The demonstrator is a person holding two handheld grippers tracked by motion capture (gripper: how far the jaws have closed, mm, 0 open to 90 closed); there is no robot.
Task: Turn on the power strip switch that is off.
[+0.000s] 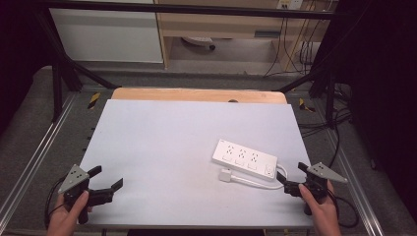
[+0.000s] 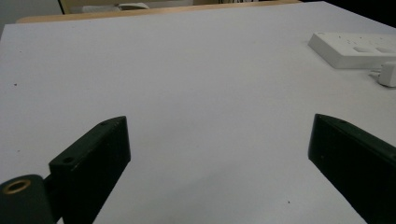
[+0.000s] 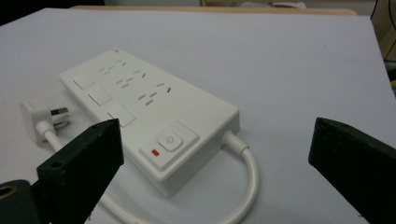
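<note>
Power strip [image 1: 244,158] on white tabletop [image 1: 162,147]

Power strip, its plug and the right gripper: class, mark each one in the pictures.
Power strip [image 3: 154,100], right gripper view, top face.
Plug [image 3: 35,116], right gripper view, white body.
Right gripper [image 1: 291,179], high view, between its open jaws.

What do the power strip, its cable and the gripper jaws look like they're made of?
Power strip: looks like moulded white plastic, smooth semi-matte, going by its rounded edges and soft sheen.
Cable: white rubbery or PVC sheath, judging by its smooth bend; exact material unclear.
Left gripper and right gripper jaws: black, matte, faintly grainy with screw holes; likely plastic, possibly printed, can't confirm.
</note>
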